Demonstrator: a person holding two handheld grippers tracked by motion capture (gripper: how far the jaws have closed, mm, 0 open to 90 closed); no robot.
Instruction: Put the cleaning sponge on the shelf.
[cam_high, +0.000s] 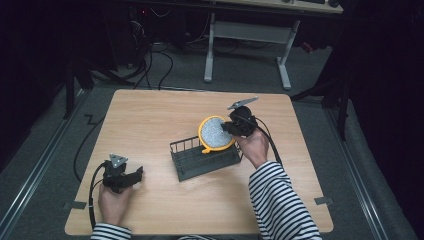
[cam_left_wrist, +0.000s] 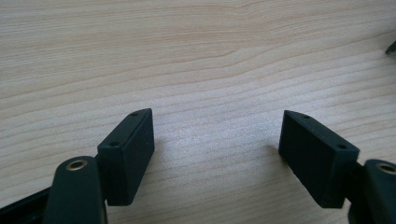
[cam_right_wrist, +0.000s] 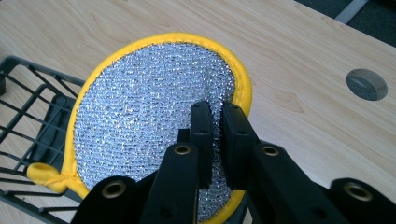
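Observation:
A round silver mesh pad with a yellow rim (cam_high: 216, 132) (cam_right_wrist: 149, 116) stands on edge over the right end of a dark wire rack (cam_high: 205, 159) (cam_right_wrist: 28, 116). My right gripper (cam_high: 231, 126) (cam_right_wrist: 217, 116) is shut on its right edge, pinching the mesh between the jaws. The pad's yellow loop (cam_right_wrist: 44, 176) hangs over the rack's bars. My left gripper (cam_high: 136, 175) (cam_left_wrist: 217, 135) rests low over bare wood at the front left, open, with nothing between its jaws.
The wooden table (cam_high: 150, 120) has a round grey cable cap (cam_right_wrist: 367, 84) near its far right side. Behind the table stand a white-legged desk (cam_high: 250, 35) and cables on the floor (cam_high: 150, 65). Bare wood lies between the left gripper and the rack.

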